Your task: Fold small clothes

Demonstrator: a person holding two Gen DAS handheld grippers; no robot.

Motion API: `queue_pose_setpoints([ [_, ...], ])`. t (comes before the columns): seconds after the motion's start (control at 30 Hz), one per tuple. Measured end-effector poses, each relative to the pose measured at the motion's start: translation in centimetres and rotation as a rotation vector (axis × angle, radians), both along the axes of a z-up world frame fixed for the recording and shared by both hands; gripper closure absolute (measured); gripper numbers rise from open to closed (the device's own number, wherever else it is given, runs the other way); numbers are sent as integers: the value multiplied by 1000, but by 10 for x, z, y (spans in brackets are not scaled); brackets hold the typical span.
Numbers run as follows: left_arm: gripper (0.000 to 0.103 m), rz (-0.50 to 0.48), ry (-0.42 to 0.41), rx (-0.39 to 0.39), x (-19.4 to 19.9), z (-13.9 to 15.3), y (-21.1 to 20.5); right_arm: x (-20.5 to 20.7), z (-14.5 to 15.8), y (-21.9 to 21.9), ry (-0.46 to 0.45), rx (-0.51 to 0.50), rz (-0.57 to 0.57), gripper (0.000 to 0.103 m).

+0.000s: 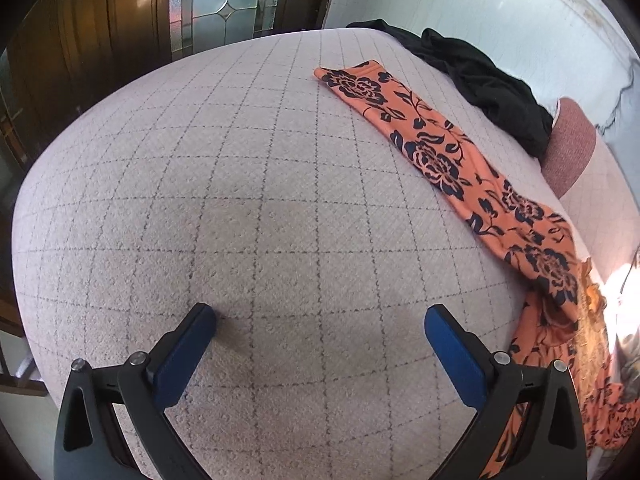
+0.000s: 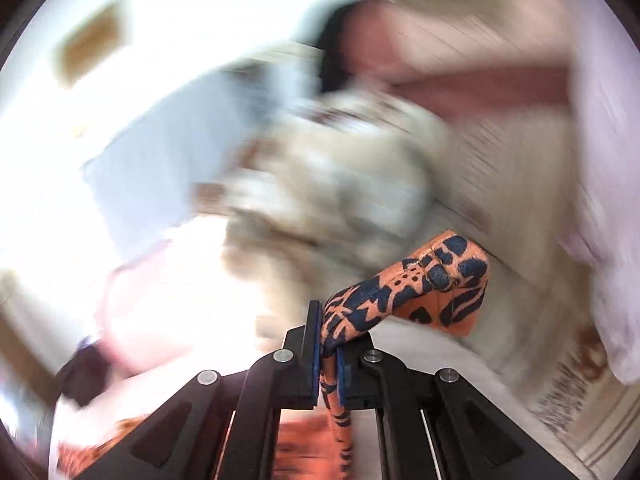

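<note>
The right tool (image 2: 329, 354) is clenched on a bunched fold of the orange garment with dark blue flowers (image 2: 424, 288): the cloth is pinched between the two blue pads, one end rising and curling over to the right beyond the fingertips, the rest hanging down below them. Everything behind it in the right wrist view is smeared by blur, so the surroundings there cannot be made out. The left tool (image 1: 320, 318) is released, its two blue-padded fingers spread wide with nothing between them, pointing down over the bed (image 1: 224, 184), which has a pale quilted cover with a grey grid. It touches no cloth. In the left wrist view the orange garment (image 1: 444, 160) lies in a long strip across the right side of the bed, well to the right of the left tool, running from the far middle toward the near right edge, where it bunches up. A black garment (image 1: 488, 84) lies crumpled beyond it at the far right, next to a reddish cushion (image 1: 568, 148).
</note>
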State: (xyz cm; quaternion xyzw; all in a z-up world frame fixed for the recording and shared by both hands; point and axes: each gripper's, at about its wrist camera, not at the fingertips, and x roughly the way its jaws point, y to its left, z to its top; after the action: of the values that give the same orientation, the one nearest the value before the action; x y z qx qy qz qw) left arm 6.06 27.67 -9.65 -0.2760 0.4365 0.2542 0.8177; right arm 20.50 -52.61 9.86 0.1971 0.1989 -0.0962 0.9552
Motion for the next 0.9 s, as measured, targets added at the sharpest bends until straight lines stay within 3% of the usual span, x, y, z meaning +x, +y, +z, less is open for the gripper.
queue_pose_setpoints([
  [0.1,0,3,-21,-32,-2,2,3,0,40,96,-74,-75,180,97],
  [0.2,0,5,-39,-62,-5,3,6,0,44,192,-83,-145,335,97],
  [0.3,0,8,-60,-90,-8,4,9,1,13,284,-48,-161,459,97],
  [0.4,0,0,-68,-103,-10,4,9,14,-40,356,31,-103,564,96],
  [0.5,0,-10,-65,-101,-10,4,8,34,-119,420,249,-97,697,92],
  [0.53,0,-14,-63,-99,-10,4,8,44,-153,430,355,-88,732,86],
  [0.6,0,-24,-62,-99,-9,4,8,51,-208,431,518,-12,737,49],
  [0.67,0,-23,-70,-110,-11,5,9,42,-210,419,450,51,738,29],
  [0.73,0,-4,-81,-122,-12,5,11,40,-202,410,458,104,759,13],
  [0.9,0,9,-77,-116,-11,5,10,46,-165,382,332,216,732,11],
])
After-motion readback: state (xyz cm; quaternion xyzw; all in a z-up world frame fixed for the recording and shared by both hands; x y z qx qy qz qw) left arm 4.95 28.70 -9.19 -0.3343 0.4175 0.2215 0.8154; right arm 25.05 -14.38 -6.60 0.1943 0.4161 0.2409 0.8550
